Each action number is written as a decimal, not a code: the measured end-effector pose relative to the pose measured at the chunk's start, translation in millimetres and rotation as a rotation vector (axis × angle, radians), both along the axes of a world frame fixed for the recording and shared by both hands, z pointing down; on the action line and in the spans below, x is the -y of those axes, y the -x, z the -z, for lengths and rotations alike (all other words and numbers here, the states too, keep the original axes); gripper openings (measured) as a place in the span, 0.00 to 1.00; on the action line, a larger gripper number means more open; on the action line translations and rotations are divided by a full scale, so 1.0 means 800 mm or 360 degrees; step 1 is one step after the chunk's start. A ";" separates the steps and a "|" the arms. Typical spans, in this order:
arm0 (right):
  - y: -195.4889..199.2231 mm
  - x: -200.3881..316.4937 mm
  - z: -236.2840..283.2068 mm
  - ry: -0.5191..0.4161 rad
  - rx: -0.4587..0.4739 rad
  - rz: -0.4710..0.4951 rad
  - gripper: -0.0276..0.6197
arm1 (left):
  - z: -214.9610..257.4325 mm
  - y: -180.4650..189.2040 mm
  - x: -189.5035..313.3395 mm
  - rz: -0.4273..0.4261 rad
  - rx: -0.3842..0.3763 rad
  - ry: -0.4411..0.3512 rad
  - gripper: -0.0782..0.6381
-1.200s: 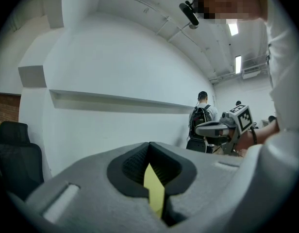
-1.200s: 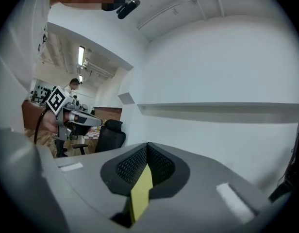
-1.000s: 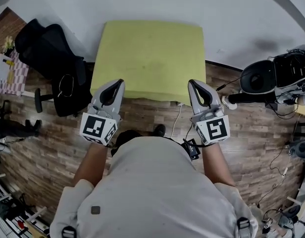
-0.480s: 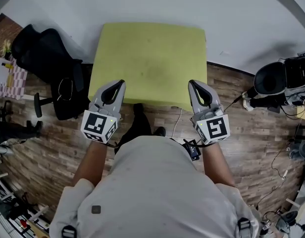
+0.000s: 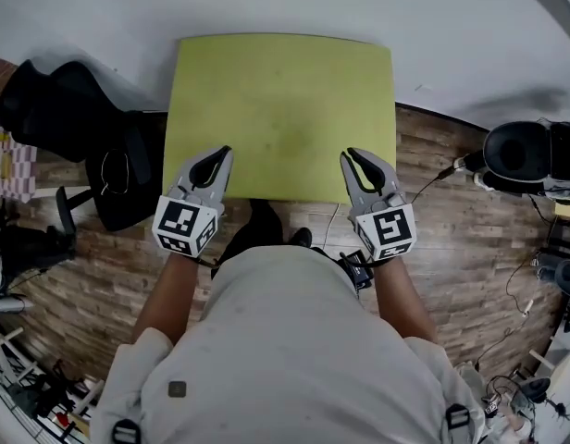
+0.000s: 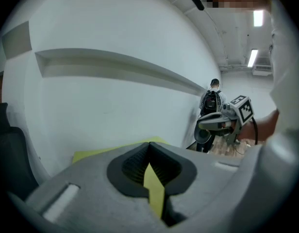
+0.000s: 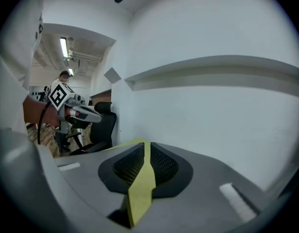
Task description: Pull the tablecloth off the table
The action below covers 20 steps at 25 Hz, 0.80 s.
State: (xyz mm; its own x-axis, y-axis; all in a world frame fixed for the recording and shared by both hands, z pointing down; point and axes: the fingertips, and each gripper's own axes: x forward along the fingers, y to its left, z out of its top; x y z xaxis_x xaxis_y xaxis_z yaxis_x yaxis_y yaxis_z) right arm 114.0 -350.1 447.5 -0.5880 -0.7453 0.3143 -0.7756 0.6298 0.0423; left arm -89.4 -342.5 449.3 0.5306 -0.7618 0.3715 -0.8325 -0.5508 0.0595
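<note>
A yellow-green tablecloth [image 5: 280, 109] covers a small table against the white wall. In the head view my left gripper [image 5: 220, 151] has its tips over the cloth's front left edge, and my right gripper [image 5: 352, 154] over the front right edge. In the left gripper view my left gripper [image 6: 149, 144] is shut with its tips together, and a sliver of cloth [image 6: 98, 153] shows behind it. My right gripper [image 7: 144, 143] has just been opening: a thin slit runs up to its tips, with nothing between them, only the cloth [image 7: 125, 144] beyond.
A black office chair [image 5: 72, 128] stands left of the table. A black round machine [image 5: 521, 151] and cables lie to the right on the wooden floor [image 5: 452, 239]. The person's shoe [image 5: 266, 220] is at the table's front edge.
Both grippers have moved forward and down, from in front of the table to over the cloth's front edge. The right gripper's jaws have parted slightly.
</note>
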 end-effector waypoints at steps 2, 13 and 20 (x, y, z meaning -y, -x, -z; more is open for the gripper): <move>0.004 0.019 -0.028 0.0082 -0.0041 -0.0024 0.14 | -0.023 0.010 0.020 -0.0019 0.0015 0.0064 0.12; -0.001 0.062 -0.221 0.0680 -0.0322 -0.0103 0.33 | -0.176 0.073 0.089 -0.0055 0.0169 0.0436 0.24; -0.002 0.061 -0.305 0.0889 -0.0426 -0.0093 0.43 | -0.285 0.090 0.092 -0.0117 0.0341 0.0671 0.39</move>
State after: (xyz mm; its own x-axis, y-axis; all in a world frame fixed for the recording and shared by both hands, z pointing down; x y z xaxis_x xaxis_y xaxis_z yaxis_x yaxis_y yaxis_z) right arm 115.5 -399.0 691.3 -0.3980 -0.4544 0.7969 -0.8175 0.5698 -0.0834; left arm -161.6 -416.0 677.2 0.4553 -0.4848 0.7468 -0.8102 -0.5734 0.1218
